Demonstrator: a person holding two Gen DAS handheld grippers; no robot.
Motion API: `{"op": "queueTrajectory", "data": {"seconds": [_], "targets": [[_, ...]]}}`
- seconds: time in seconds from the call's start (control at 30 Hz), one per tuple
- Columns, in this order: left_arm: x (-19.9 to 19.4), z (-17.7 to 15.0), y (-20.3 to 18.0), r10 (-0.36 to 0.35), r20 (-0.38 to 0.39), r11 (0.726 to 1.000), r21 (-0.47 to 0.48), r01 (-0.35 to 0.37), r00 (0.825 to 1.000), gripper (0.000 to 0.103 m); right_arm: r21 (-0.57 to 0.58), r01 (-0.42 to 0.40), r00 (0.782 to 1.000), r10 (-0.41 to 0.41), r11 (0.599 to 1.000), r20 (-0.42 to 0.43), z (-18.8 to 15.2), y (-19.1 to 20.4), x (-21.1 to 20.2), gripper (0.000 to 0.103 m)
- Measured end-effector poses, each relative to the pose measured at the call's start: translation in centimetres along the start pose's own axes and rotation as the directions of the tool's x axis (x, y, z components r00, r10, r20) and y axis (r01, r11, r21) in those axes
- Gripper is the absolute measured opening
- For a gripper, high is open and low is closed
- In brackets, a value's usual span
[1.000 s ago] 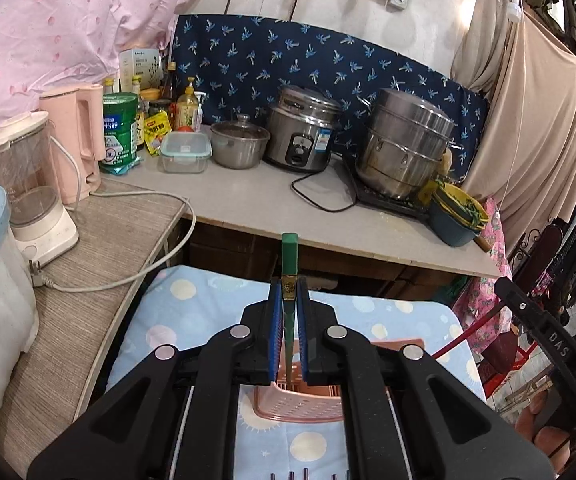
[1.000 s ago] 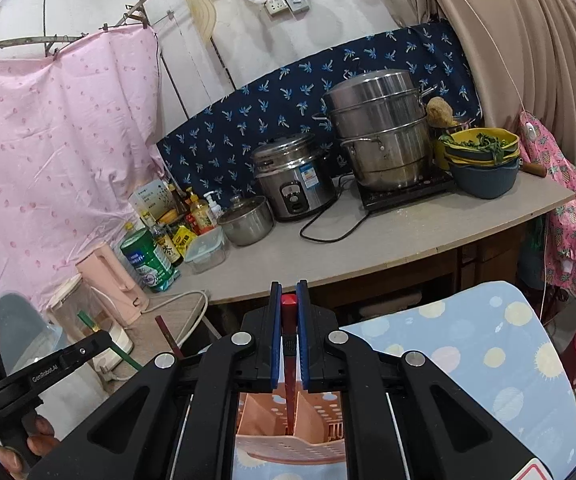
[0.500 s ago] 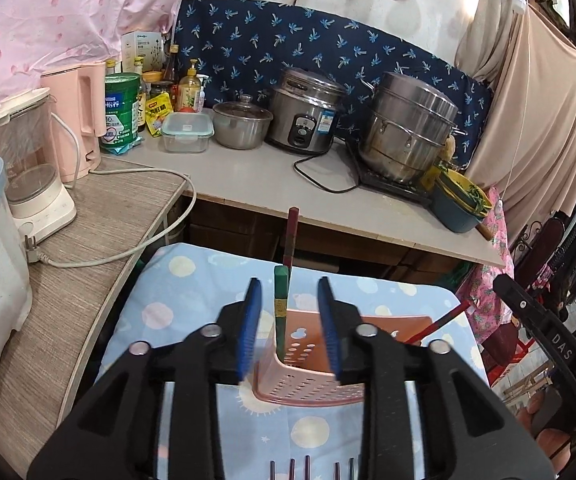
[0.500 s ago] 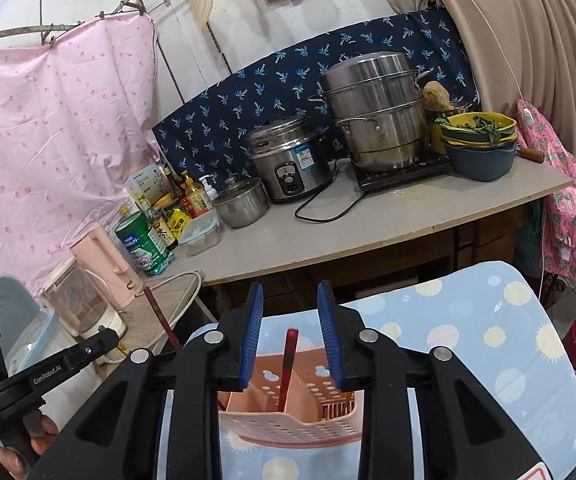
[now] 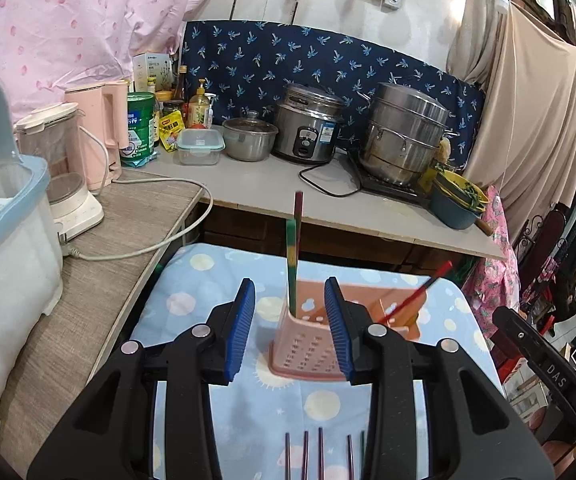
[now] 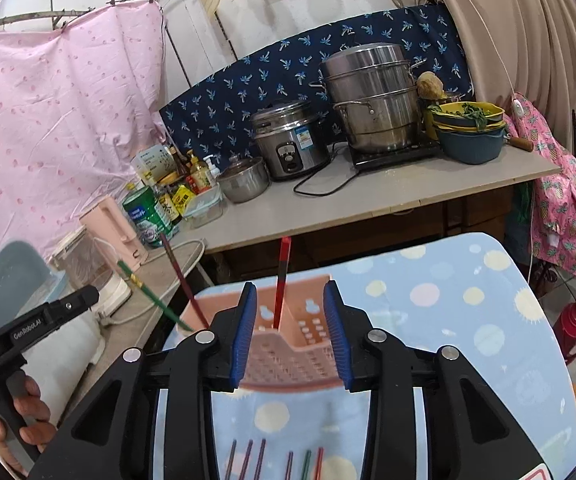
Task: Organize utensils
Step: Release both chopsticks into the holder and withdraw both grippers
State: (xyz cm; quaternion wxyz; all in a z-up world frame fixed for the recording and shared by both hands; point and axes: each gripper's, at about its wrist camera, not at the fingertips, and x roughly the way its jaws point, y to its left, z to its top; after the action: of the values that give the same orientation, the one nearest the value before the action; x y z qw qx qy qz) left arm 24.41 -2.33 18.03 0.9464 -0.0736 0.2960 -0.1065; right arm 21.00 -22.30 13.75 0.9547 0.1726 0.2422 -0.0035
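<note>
A pink perforated basket (image 5: 308,344) (image 6: 292,348) stands on the blue dotted cloth. In the left wrist view a green chopstick (image 5: 291,268) and a maroon one (image 5: 298,212) stand in its left compartment, and a red chopstick (image 5: 424,290) leans to the right. My left gripper (image 5: 289,294) is open, and the green stick rises beyond its gap, untouched. My right gripper (image 6: 290,298) is opening its jaws; the red chopstick (image 6: 282,280) stands free in the basket beyond them. Several chopsticks (image 5: 320,456) (image 6: 272,460) lie on the cloth below the fingers.
Behind the table runs a grey counter (image 5: 256,188) with a rice cooker (image 5: 308,128), a steamer pot (image 5: 406,140) and stacked bowls (image 5: 458,200). A blender (image 5: 64,176), a pink kettle (image 5: 100,128) and a plastic tub (image 5: 4,240) sit left. A hand (image 6: 28,404) holds the other gripper.
Both grippers have opened and let go of their chopsticks, green on the left and red on the right, which now stand in the basket. Both have drawn back from it.
</note>
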Motion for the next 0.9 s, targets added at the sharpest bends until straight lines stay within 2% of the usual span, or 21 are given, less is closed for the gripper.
{"op": "queueTrajectory", "data": {"seconds": [0.2, 0.47, 0.9], "targets": [[-1.9, -4.1, 0.0, 0.022, -0.012, 0.999, 0.039, -0.022, 1.0, 0.034, -0.044, 0.026, 0.999, -0.027, 0.999, -0.022, -3.6, 0.2, -3.0, 0.036], [-3.9, -9.0, 0.8, 0.041, -0.039, 0.998, 0.04, -0.039, 0.998, 0.034, -0.077, 0.059, 0.996, -0.064, 0.995, -0.064, -8.8, 0.5, -5.6, 0.037], [-4.6, -16.8, 2.1, 0.093, -0.147, 0.994, 0.071, -0.083, 0.985, 0.034, -0.103, 0.112, 0.977, -0.128, 0.988, -0.169, -16.7, -0.7, -7.7, 0.037]]}}
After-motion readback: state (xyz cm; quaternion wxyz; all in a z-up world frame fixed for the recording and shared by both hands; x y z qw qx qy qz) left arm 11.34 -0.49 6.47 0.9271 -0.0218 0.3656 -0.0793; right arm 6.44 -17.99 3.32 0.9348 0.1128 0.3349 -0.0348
